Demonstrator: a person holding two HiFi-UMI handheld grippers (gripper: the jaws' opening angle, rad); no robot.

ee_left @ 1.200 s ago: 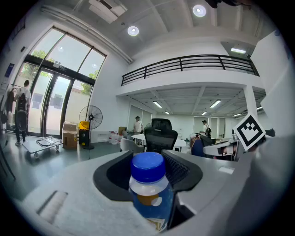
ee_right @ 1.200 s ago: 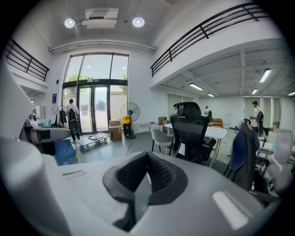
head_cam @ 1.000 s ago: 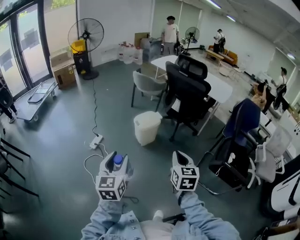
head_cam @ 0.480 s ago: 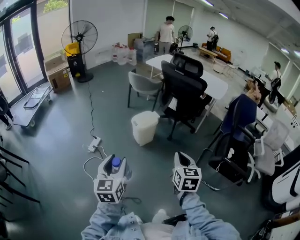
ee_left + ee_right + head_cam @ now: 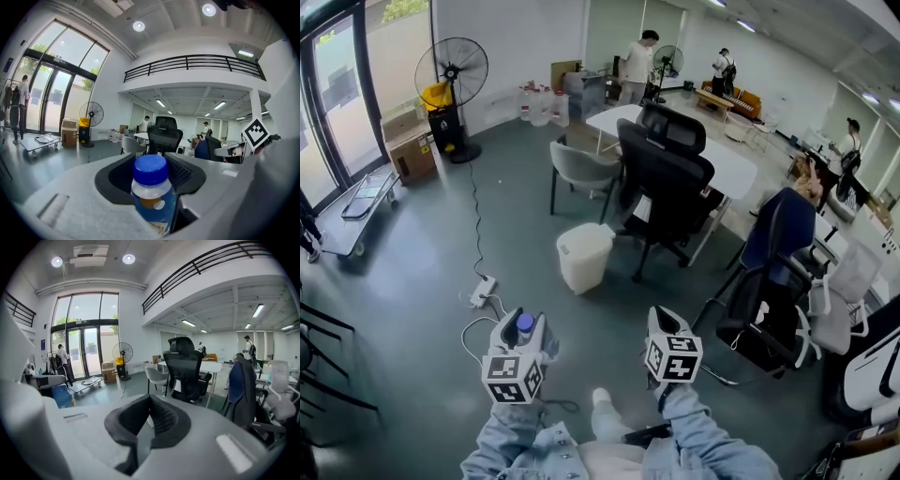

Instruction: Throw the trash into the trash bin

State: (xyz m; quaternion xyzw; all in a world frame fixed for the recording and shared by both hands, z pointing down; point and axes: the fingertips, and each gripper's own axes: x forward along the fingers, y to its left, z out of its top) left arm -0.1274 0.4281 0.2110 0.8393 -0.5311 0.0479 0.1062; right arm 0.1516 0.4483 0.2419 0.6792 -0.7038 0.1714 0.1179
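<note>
A clear bottle with a blue cap (image 5: 525, 325) stands upright between the jaws of my left gripper (image 5: 521, 317), which is shut on its body. In the left gripper view the bottle (image 5: 151, 187) fills the gap of that gripper (image 5: 149, 155), its cap level with the fingertips. My right gripper (image 5: 664, 317) is beside it, to the right; its jaws (image 5: 150, 401) meet with nothing between them. The white trash bin (image 5: 584, 255) stands on the grey floor ahead of both grippers, slightly left of the black office chair (image 5: 670, 187).
A power strip with a white cable (image 5: 482, 289) lies on the floor left of the bin. A grey chair (image 5: 579, 169), a white table (image 5: 727, 164) and a blue-draped chair (image 5: 780, 248) crowd the right. A standing fan (image 5: 450, 75) and a trolley (image 5: 356, 202) stand at the far left. Several people stand at the back.
Both grippers have sunk a little in the head view, the left one drifting left with the bottle. A white shoe now shows below them, and the room has shifted slightly.
</note>
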